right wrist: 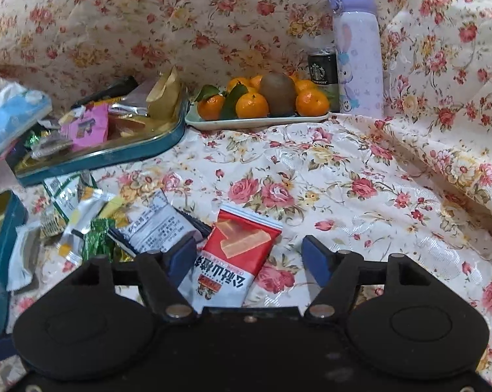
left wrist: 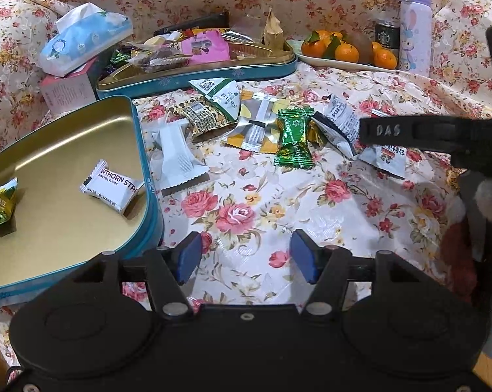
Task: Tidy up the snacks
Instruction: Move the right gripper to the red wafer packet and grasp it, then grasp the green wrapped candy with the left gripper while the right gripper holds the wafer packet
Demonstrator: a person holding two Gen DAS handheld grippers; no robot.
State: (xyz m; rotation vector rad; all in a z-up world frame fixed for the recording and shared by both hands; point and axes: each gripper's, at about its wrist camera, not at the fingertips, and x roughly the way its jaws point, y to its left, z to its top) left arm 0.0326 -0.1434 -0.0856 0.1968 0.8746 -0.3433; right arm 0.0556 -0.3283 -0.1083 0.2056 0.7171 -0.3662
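left gripper (left wrist: pixel 246 258) agape, empty; right gripper (right wrist: pixel 249 261) agape astride red snack packet (right wrist: pixel 236 261); pads clear

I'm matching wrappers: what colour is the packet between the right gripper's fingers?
Red and white packet, clearest in the right wrist view.

Read "WTHORN STR", first letters cut off, with a smaller line "PEEL FLAVOR", on white wrapper (left wrist: pixel 110 190) in tin. "DAS" on black claw finger (left wrist: pixel 389 129) at right. "STARBUCKS" on dark can (right wrist: pixel 322 73). Chinese characters on red-and-white packet (right wrist: pixel 232 263), upside down.
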